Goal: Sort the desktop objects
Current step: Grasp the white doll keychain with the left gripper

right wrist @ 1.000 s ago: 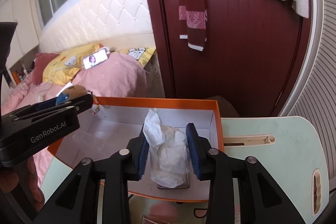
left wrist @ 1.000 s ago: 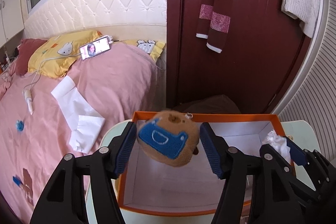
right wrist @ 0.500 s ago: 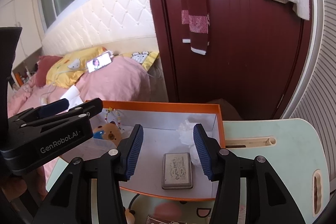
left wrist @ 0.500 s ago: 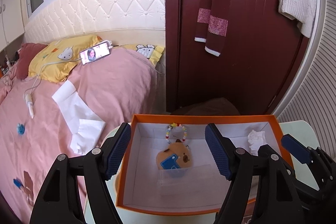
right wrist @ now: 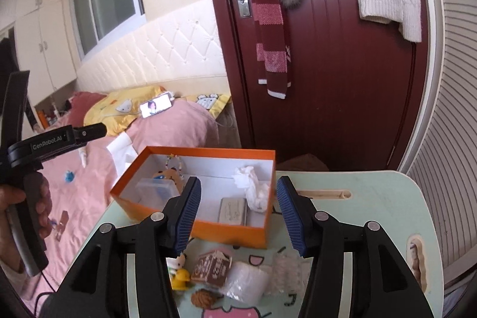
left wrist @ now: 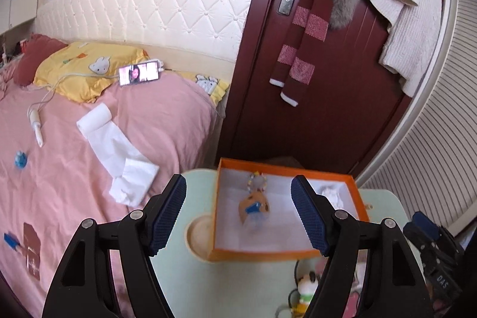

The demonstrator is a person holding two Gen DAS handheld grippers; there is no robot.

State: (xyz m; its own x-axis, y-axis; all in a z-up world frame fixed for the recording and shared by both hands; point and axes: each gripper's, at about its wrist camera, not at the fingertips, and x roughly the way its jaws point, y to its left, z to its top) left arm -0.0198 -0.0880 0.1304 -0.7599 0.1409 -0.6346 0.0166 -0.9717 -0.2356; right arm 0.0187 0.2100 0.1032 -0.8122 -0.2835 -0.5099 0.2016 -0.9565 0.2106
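An orange box [left wrist: 268, 254] with a white inside stands on the pale green table [left wrist: 238, 282]. In it lie a brown plush toy [left wrist: 255, 206] with a blue patch, a bead bracelet [left wrist: 256, 180] and a crumpled tissue [left wrist: 329, 194]. My left gripper [left wrist: 238, 213] hangs open and empty, back from the box's near left corner. In the right wrist view the box [right wrist: 193, 225] also holds a tin [right wrist: 232, 210], the tissue [right wrist: 253, 189] and a clear plastic case [right wrist: 156, 189]. My right gripper [right wrist: 238, 213] is above the box's near wall, its jaws opening with nothing between them.
Small figurines [right wrist: 179, 273], a brown packet [right wrist: 211, 267] and a clear plastic bag [right wrist: 247, 282] lie on the table in front of the box. A pink bed [left wrist: 74, 169] lies to the left, a dark red door [left wrist: 328, 109] behind. A hand [right wrist: 18, 198] holds the left gripper [right wrist: 59, 139].
The left gripper let go of the plush toy and the right of the tissue; both now lie in the box. Both grippers pulled back and up, jaws wider.
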